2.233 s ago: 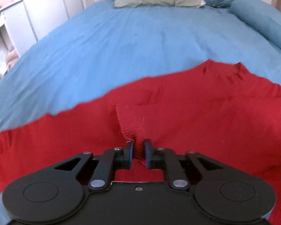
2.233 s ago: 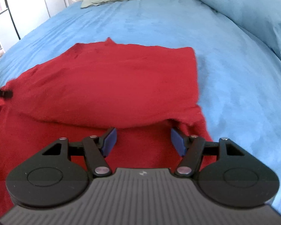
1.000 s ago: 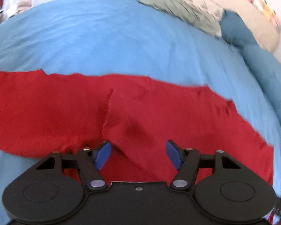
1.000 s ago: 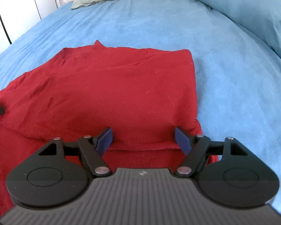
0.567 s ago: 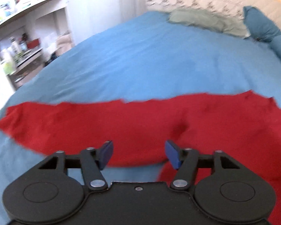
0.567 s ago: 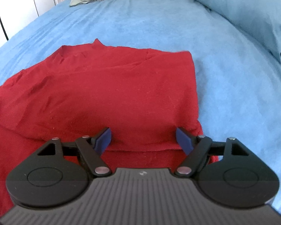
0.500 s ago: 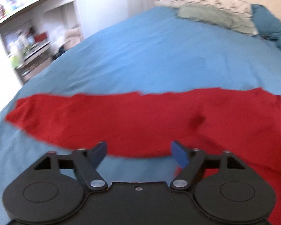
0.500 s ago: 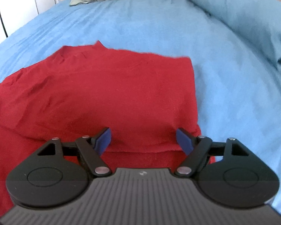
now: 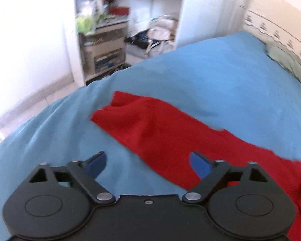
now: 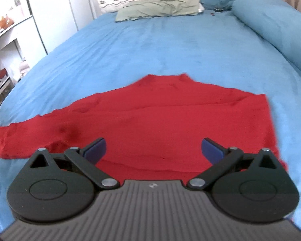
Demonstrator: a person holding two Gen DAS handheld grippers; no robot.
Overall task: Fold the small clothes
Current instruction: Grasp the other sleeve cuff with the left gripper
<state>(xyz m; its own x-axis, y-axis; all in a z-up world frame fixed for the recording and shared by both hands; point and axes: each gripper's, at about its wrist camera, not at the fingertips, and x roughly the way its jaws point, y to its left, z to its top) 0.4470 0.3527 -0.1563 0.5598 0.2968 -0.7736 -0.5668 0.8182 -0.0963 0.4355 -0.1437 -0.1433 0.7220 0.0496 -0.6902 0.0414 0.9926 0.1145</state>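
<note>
Both tools are seen spread wide and empty. A red knitted garment (image 10: 170, 120) is spread flat on the blue bedspread (image 10: 170, 40), directly ahead of the right tool (image 10: 153, 147), whose blue pads are held over its near edge. One long red sleeve (image 9: 150, 128) is stretched past the left tool (image 9: 147, 161). Beyond the garment, a sage-green pillow (image 10: 156, 10) is laid at the bed's head; cluttered white shelves (image 9: 104, 40) are seen beside the bed.
</note>
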